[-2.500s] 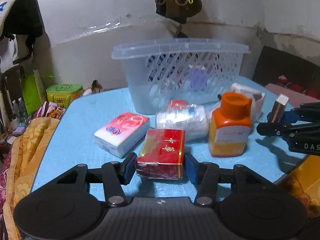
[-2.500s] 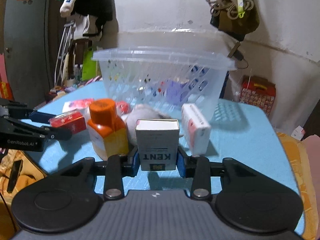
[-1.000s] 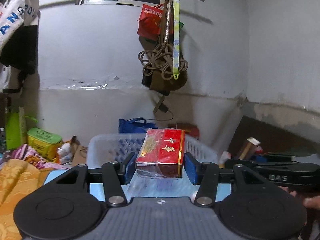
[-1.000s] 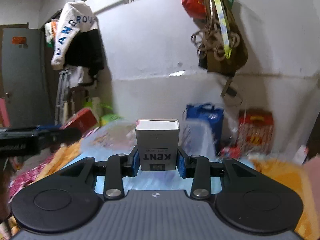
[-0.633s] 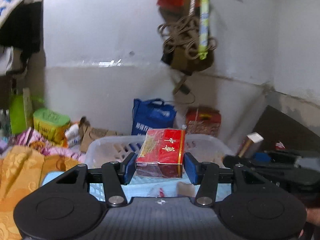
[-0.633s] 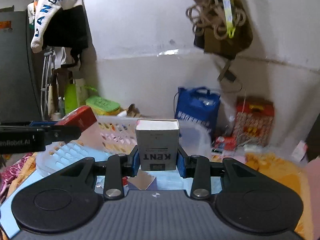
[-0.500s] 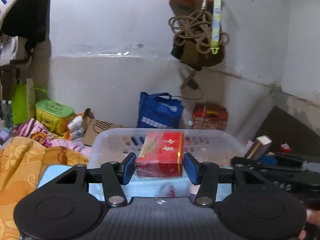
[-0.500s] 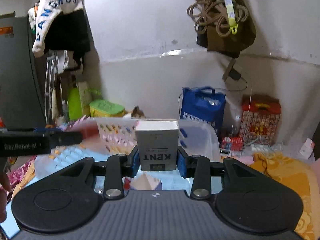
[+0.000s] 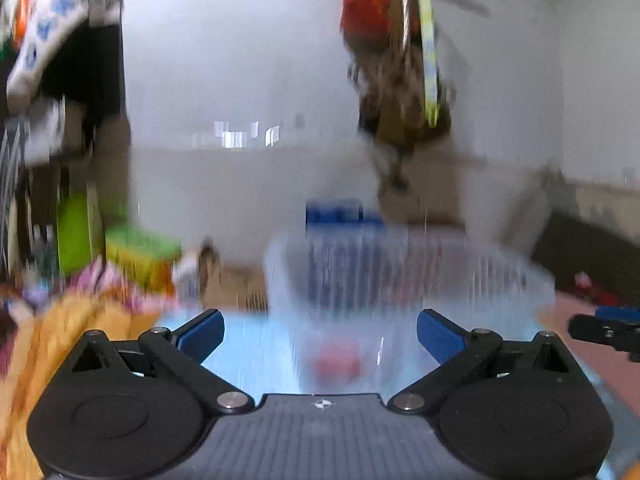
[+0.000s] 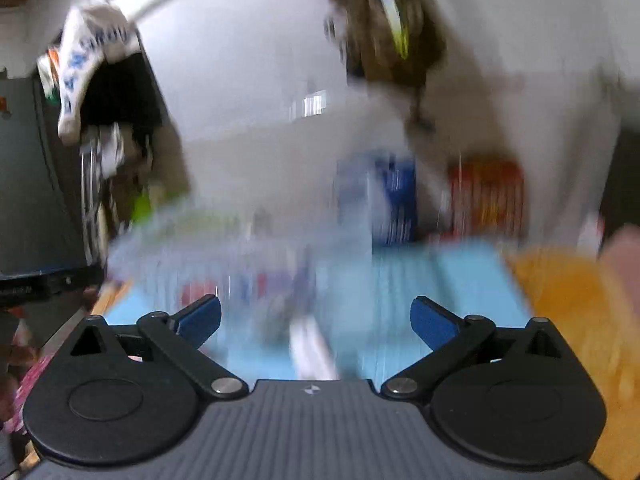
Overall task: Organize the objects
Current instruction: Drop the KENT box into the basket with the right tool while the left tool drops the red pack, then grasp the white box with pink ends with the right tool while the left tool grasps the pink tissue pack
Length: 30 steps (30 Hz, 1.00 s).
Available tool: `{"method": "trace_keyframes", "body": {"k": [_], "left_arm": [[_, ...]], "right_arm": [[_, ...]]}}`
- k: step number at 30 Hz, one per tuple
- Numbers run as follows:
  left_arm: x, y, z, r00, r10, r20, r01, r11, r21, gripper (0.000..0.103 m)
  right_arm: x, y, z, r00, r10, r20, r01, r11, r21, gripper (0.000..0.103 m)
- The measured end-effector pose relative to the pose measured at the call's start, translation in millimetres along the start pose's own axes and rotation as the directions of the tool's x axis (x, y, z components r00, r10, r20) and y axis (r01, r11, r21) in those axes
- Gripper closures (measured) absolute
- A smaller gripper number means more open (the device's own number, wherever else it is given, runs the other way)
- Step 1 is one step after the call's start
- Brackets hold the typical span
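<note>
Both views are blurred by motion. My left gripper (image 9: 320, 336) is open and empty in front of the clear plastic basket (image 9: 408, 276), which stands on the blue table (image 9: 252, 356). A red shape (image 9: 336, 362) shows through the basket wall. My right gripper (image 10: 316, 320) is open and empty too, with the basket (image 10: 248, 248) ahead and left of it. The right gripper's tip shows at the right edge of the left wrist view (image 9: 604, 332); the left gripper shows at the left edge of the right wrist view (image 10: 44, 284).
An orange cloth (image 10: 568, 300) lies right of the table and another (image 9: 60, 340) on the left. A blue bag (image 10: 392, 200) and a red box (image 10: 486, 196) stand behind the table by the white wall. Bags and rope (image 9: 400, 92) hang above.
Both grippers have opened. The red pack and the white KENT box are no longer between the fingers. Both cameras are moving fast now.
</note>
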<state>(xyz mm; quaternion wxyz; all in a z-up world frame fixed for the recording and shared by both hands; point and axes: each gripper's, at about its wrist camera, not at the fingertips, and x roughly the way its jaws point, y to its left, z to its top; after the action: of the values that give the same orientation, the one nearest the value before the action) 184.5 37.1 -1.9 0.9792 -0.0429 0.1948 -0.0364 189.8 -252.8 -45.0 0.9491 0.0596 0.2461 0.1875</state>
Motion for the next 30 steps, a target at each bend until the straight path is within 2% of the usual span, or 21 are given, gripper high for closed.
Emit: {"method": "trace_keyframes", "body": {"k": [1,3,4,7,10,14,16,23,24,25,26,30], "left_arm": [[1.2,7.1,-12.0,0.999,0.0,-0.032,-0.001,1.0,-0.019,0.0],[5.8,19.9,-29.2,0.996,0.009,-0.094,-0.012,0.999,-0.035,0.0],[7.3,27.0,-37.0,0.992,0.011,-0.124,-0.018,0.998,-0.055,0.0],[6.7,45.3,-47.1,0.987,0.017,-0.157,-0.033,0.995,-0.097,0.0],[3.7,58.8,-55.6,0.983,0.025,-0.18,-0.046,0.992,-0.114,0.0],[9.9,61.1,-63.3,0.976,0.067,-0.205,-0.08,0.995,-0.056,0.0],[15.4,63.0,-68.5,0.973,0.061,-0.223,-0.072,0.997,-0.043,0.0],[28.9,58.5,-76.1,0.966,0.064,-0.249,-0.063,0.998,0.012,0.001],[29.4,57.5,-76.6,0.966,0.062,-0.251,-0.058,0.998,0.023,0.002],[29.1,55.4,-76.2,0.967,0.064,-0.246,-0.057,0.998,0.035,0.002],[29.3,53.0,-76.4,0.968,0.067,-0.243,-0.058,0.997,0.045,0.002],[33.9,39.9,-76.5,0.965,0.089,-0.247,-0.066,0.993,0.101,0.004]], "right_arm": [[2.2,-1.7,-8.2,0.999,-0.016,-0.036,0.016,1.0,-0.009,0.005],[-0.7,-3.8,-17.5,0.998,-0.047,-0.037,0.046,0.999,-0.025,0.007],[-2.5,-4.8,-18.4,0.999,-0.04,-0.034,0.039,0.999,-0.026,0.012],[-4.2,-4.4,-17.6,0.999,-0.033,-0.034,0.032,0.999,-0.044,0.026],[-0.8,-0.6,-21.5,0.998,0.006,-0.061,-0.01,0.998,-0.059,0.031],[8.6,10.0,-29.6,0.995,-0.034,-0.093,0.02,0.99,-0.141,0.034],[15.1,11.0,-32.1,0.993,-0.048,-0.108,0.031,0.988,-0.152,0.042],[25.3,11.1,-31.7,0.994,-0.071,-0.081,0.056,0.982,-0.18,0.055],[27.9,11.2,-32.6,0.994,-0.069,-0.084,0.053,0.981,-0.186,0.058],[30.5,11.2,-33.6,0.993,-0.065,-0.094,0.046,0.98,-0.192,0.067],[33.0,10.8,-35.1,0.992,-0.057,-0.111,0.034,0.98,-0.196,0.071],[25.5,6.7,-37.0,0.992,-0.038,-0.12,0.016,0.983,-0.182,0.072]]}}
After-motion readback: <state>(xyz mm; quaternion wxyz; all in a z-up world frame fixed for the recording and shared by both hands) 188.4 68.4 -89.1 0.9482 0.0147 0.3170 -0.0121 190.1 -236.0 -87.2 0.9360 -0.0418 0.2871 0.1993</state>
